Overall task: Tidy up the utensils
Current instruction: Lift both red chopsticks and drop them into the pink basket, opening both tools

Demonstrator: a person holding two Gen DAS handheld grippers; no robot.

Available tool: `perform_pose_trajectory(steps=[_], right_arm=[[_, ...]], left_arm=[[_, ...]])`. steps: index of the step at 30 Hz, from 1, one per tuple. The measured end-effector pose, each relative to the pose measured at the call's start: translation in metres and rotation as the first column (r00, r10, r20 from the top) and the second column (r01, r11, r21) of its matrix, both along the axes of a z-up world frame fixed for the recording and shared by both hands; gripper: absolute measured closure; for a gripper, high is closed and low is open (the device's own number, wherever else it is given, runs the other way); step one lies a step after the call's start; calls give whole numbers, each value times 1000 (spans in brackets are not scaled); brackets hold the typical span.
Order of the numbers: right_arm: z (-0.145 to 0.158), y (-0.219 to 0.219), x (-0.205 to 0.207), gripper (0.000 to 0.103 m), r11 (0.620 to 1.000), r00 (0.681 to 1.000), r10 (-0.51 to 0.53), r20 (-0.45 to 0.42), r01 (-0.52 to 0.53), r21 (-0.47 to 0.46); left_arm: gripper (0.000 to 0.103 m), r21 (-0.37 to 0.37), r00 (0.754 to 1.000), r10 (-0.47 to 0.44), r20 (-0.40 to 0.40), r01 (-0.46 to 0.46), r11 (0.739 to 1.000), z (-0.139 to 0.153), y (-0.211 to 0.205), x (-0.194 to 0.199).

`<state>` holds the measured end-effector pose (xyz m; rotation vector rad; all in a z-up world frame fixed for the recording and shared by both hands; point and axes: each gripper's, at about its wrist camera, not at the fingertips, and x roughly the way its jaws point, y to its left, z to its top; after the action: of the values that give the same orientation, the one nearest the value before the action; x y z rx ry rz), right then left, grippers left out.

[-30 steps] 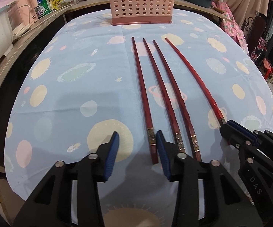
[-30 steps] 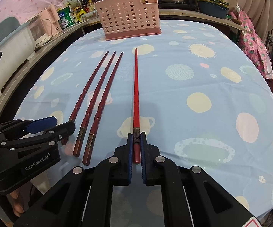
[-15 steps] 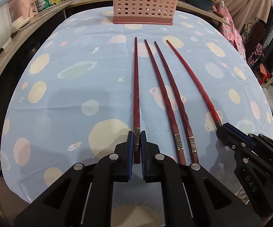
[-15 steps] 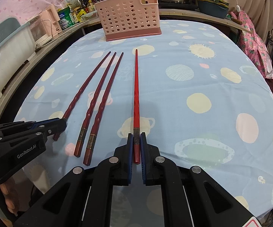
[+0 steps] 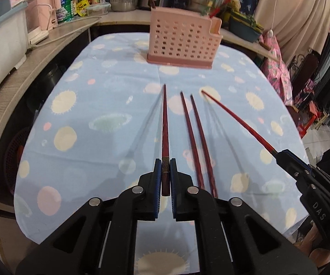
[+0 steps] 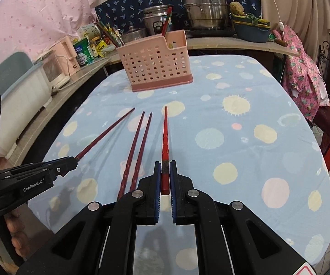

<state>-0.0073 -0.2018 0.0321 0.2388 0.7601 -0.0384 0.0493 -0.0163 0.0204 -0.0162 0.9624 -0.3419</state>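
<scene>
My left gripper (image 5: 165, 167) is shut on the butt end of a dark red chopstick (image 5: 165, 123) and holds it lifted above the table, tip pointing at the pink perforated utensil holder (image 5: 181, 41). My right gripper (image 6: 165, 169) is shut on a brighter red chopstick (image 6: 165, 135), also lifted, tip toward the holder (image 6: 155, 66). Two more dark red chopsticks (image 5: 194, 133) lie side by side on the blue tablecloth between the held ones; they also show in the right wrist view (image 6: 137, 146). Each gripper shows in the other's view: the right (image 5: 279, 154), the left (image 6: 74, 159).
The table wears a blue cloth with pastel circles (image 6: 245, 137). A counter (image 5: 39, 52) with bottles, cans and a white appliance runs along the left and back. Steel pots (image 6: 204, 9) stand behind the holder. Pink patterned cloth (image 6: 302, 78) hangs at the right.
The left gripper closed on the leftmost chopstick. Both grippers then lifted their chopsticks off the cloth, and the views tilted up toward the holder.
</scene>
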Motion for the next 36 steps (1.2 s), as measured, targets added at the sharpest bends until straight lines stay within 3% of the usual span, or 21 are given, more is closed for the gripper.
perform_pose_trajectory(steps=[14, 27, 36], right_arm=[[86, -34, 43, 96, 999, 977, -42, 207, 39, 18], [135, -55, 94, 96, 994, 949, -71, 308, 42, 99], [189, -68, 140, 96, 986, 900, -106, 423, 41, 160]], left_arm=[[96, -77, 984, 45, 173, -32, 997, 90, 5, 53], [96, -134, 956, 81, 281, -45, 990, 155, -5, 110], [96, -213, 910, 133, 393, -51, 976, 216, -8, 143]])
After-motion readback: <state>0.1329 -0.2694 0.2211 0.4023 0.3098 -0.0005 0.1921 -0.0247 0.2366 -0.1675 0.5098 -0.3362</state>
